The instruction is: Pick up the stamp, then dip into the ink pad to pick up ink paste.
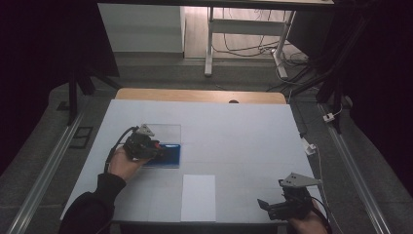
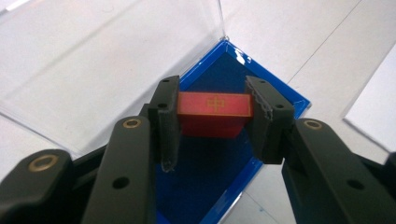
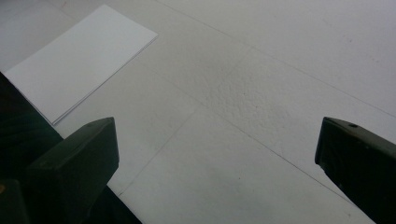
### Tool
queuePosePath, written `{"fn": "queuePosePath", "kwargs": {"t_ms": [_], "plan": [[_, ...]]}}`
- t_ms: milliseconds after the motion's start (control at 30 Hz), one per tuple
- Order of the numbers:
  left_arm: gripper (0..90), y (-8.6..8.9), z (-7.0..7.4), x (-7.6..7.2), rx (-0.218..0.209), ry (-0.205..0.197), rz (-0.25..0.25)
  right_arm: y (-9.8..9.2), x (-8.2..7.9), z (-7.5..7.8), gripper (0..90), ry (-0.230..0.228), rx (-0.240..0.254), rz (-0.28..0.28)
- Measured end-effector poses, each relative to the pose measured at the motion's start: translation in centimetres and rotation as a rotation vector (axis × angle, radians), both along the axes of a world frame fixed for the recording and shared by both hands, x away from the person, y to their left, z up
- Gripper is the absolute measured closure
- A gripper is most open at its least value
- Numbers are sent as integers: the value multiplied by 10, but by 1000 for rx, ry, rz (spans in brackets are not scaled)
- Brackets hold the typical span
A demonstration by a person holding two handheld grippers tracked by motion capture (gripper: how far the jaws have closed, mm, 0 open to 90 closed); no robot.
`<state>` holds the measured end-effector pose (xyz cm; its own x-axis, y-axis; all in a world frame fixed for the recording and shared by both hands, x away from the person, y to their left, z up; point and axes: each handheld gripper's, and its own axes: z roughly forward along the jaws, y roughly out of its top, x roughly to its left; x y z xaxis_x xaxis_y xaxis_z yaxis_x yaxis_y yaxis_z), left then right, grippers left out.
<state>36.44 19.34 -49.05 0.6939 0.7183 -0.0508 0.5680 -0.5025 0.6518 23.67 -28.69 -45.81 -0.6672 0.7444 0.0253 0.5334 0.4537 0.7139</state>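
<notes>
A small red block (image 2: 214, 113) with a gold mark on top sits inside a blue-lined box base (image 2: 205, 172). My left gripper (image 2: 214, 116) is shut on the red block, one pad pressed on each end. From above, the left gripper (image 1: 160, 147) reaches over the blue box base (image 1: 168, 155), whose clear lid (image 1: 163, 131) lies open behind it. My right gripper (image 1: 268, 207) rests at the table's front right corner. Its jaws stand wide apart over bare table in the right gripper view, right gripper (image 3: 217, 163) open with nothing between them.
A white sheet of paper (image 1: 198, 197) lies near the front edge, also visible as paper (image 3: 79, 58). The white table cover (image 1: 234, 131) has free room in the middle and at the right. A wooden table edge (image 1: 199, 95) runs along the back.
</notes>
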Motion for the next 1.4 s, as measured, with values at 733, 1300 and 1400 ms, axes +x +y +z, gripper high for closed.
{"fn": "queuePosePath", "kwargs": {"t_ms": [733,1300,1400], "plan": [[581,-8,11,-10,-15,-42,0,-2,0,0,0,4,17,0],[581,-14,1,3,-33,55,69,-2,1,0,0,13,18,6],[581,-14,-1,5,-37,59,76,-2,1,0,0,12,19,5]]}}
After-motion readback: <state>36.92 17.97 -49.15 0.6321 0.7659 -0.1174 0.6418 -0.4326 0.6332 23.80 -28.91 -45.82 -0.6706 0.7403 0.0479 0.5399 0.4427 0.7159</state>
